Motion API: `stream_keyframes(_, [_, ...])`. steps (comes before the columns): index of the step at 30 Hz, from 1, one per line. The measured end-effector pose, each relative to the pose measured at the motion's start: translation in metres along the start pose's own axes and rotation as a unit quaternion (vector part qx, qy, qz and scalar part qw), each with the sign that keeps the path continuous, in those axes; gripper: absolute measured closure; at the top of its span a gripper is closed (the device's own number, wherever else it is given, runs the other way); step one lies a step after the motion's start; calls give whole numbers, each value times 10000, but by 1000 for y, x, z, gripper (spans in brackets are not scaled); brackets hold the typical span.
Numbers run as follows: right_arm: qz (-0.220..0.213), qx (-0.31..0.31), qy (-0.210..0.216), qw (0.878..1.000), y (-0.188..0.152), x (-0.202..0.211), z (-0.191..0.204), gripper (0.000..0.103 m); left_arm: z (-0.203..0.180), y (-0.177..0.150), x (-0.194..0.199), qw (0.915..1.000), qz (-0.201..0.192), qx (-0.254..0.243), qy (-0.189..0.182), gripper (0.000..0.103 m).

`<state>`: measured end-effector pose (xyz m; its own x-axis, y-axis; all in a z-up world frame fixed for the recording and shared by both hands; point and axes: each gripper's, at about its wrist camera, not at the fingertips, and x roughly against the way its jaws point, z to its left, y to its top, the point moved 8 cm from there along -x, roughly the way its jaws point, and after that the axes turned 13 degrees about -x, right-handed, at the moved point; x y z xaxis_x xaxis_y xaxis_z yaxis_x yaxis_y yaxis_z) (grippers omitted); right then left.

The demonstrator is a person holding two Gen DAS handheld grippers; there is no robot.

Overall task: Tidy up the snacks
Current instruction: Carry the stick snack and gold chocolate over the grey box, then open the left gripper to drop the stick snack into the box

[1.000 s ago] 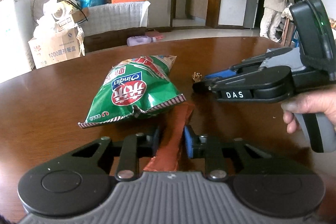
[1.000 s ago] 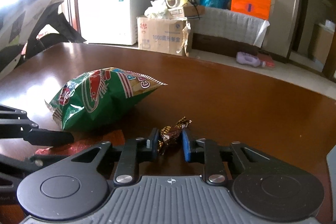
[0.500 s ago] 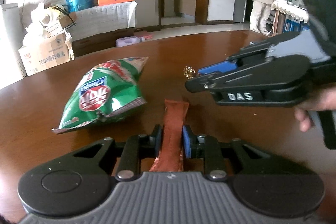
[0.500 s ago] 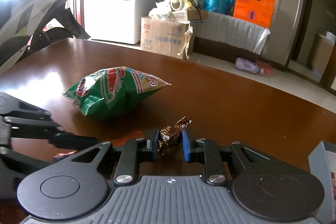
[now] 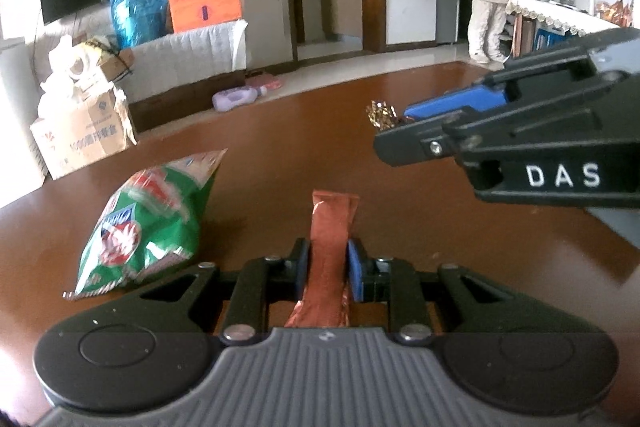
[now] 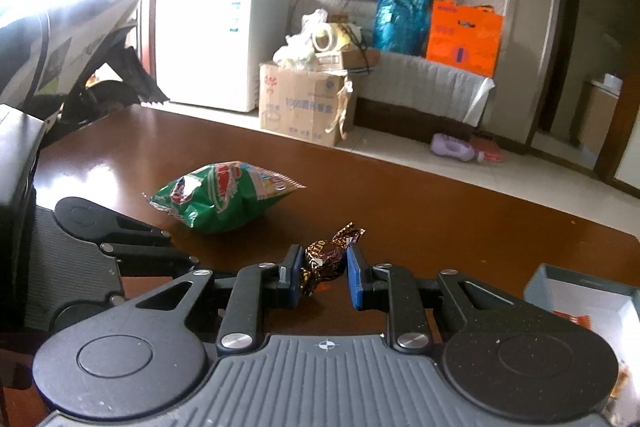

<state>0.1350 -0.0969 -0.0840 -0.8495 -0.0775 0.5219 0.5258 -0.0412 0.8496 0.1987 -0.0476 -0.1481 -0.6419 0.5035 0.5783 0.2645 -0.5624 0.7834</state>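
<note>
Orange-red foil of the snack stick (image 5: 330, 247) is sitting between the blue pads of my left gripper (image 5: 328, 267), which is clamping it above the brown table (image 5: 280, 155). My right gripper (image 6: 323, 267) is pinching a brown wrapped candy (image 6: 324, 261) in the same way, raised over the table. I am judging that both are in the carrying step. Next I am needing to bring them over the grey box (image 6: 580, 291) at my right and release. Green chip bag (image 5: 148, 223) is lying apart, waiting.
</note>
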Motion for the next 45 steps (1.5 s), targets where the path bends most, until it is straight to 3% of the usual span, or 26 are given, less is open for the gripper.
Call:
stream_keyframes(20, [-570,-294,-596,9962,10,76,-81,78,-82,113,-9,9984,-507,-215,99,84])
stream_keyframes(31, [-605,-666,-1148,9893,-5,108,-161,78,-161,178,-46,9962,-759,-318,-295,84])
stream_keyframes(45, [-224,-1270,-1595,9787,-40,100,-233,78,-240,197,-109,9958,-568,-403,-588,84])
